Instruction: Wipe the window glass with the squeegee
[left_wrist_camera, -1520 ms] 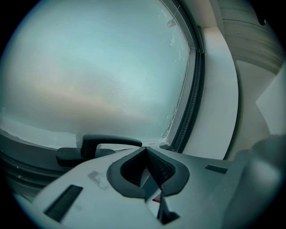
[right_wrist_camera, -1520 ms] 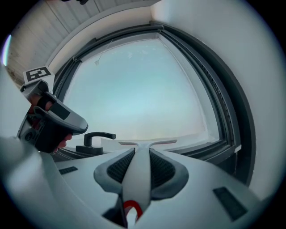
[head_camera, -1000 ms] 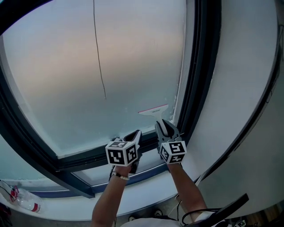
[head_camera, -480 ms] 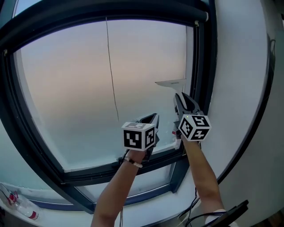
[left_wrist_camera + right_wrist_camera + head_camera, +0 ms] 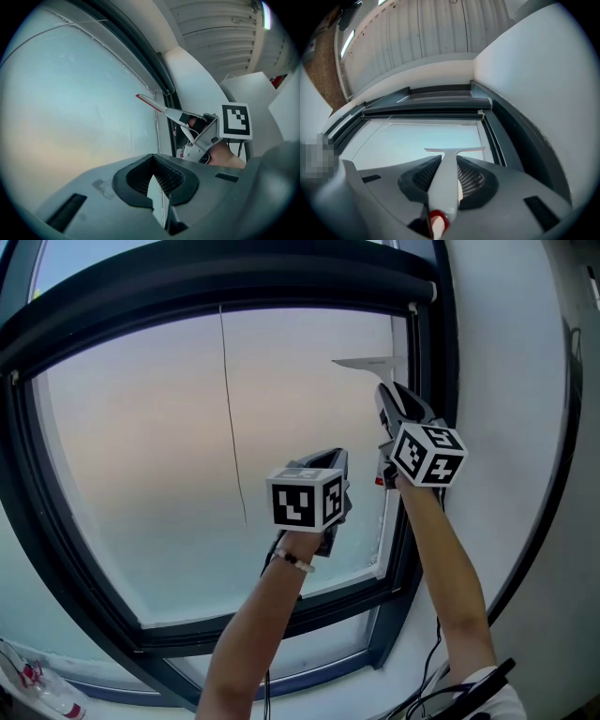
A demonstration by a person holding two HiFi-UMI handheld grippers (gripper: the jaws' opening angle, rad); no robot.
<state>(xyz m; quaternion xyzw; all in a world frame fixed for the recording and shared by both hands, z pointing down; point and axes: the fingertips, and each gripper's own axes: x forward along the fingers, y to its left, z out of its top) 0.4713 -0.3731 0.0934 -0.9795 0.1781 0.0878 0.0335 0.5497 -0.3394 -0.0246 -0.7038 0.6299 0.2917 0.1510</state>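
Observation:
The white squeegee (image 5: 367,363) has its blade against the window glass (image 5: 141,427) near the top right corner, just under the upper frame. My right gripper (image 5: 389,395) is shut on its handle; in the right gripper view the handle (image 5: 445,187) runs between the jaws up to the blade (image 5: 454,150), and its red end (image 5: 437,220) sits at the bottom. My left gripper (image 5: 336,457) hangs lower and to the left, in front of the glass, shut with nothing in it (image 5: 157,180). The left gripper view shows the squeegee (image 5: 149,101) and the right gripper (image 5: 187,119) from the side.
A dark window frame (image 5: 427,381) borders the glass, with a white wall (image 5: 506,381) to its right. A thin cord (image 5: 232,409) hangs down in front of the glass. A blind housing (image 5: 426,110) spans the top. A plastic bottle (image 5: 28,681) lies on the sill at bottom left.
The right gripper has carried the squeegee up the right side of the glass, from near the bottom frame to near the top. The left gripper has risen as well.

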